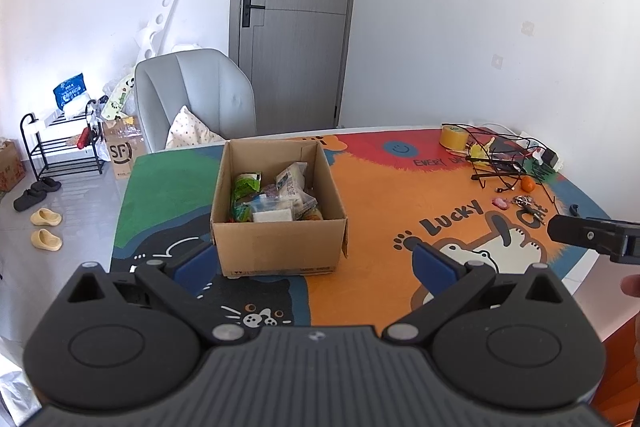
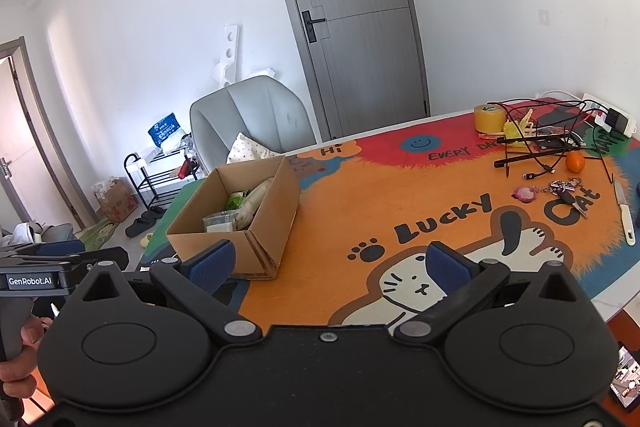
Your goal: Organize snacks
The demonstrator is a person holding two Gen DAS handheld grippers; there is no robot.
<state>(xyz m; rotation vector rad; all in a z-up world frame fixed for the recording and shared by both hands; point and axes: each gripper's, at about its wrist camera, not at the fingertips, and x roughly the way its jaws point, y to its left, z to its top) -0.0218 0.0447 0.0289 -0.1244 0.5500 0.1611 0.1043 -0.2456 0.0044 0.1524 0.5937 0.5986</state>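
Open-topped brown cardboard box [image 1: 279,211] standing on a colourful cartoon-print table cover [image 1: 372,195], toward the left half of the table. Flaps folded away; printed markings along the lower front face. Inside, a loose pile of snack packets [image 1: 276,201]: green wrappers at left, clear and white bags at centre and right, contents sitting below the rim.

Left tongs [image 1: 316,261]: released, blue pads spread wide, nothing between them, held just short of the box's near face. Right tongs [image 2: 330,265]: likewise released and empty, held to the right of the box over the white cat drawing.

Left wrist view only: box seen square-on, all packets visible from above; yellow slippers [image 1: 46,227] on the floor at far left; tip of the right tongs entering at the right edge.

Right wrist view only: box [image 2: 236,215] seen from its right corner, near wall hiding most of the contents; left tongs' handle and a hand [image 2: 24,343] gripping it at the lower left; open doorway at far left; white knife [image 2: 625,213] at the table's right edge.

Both views: grey chair [image 1: 196,95] behind the box, grey door [image 1: 296,7], tape roll [image 1: 454,138], tangled cables [image 1: 500,163], orange [image 1: 528,183] and keys [image 1: 528,205] at far right.
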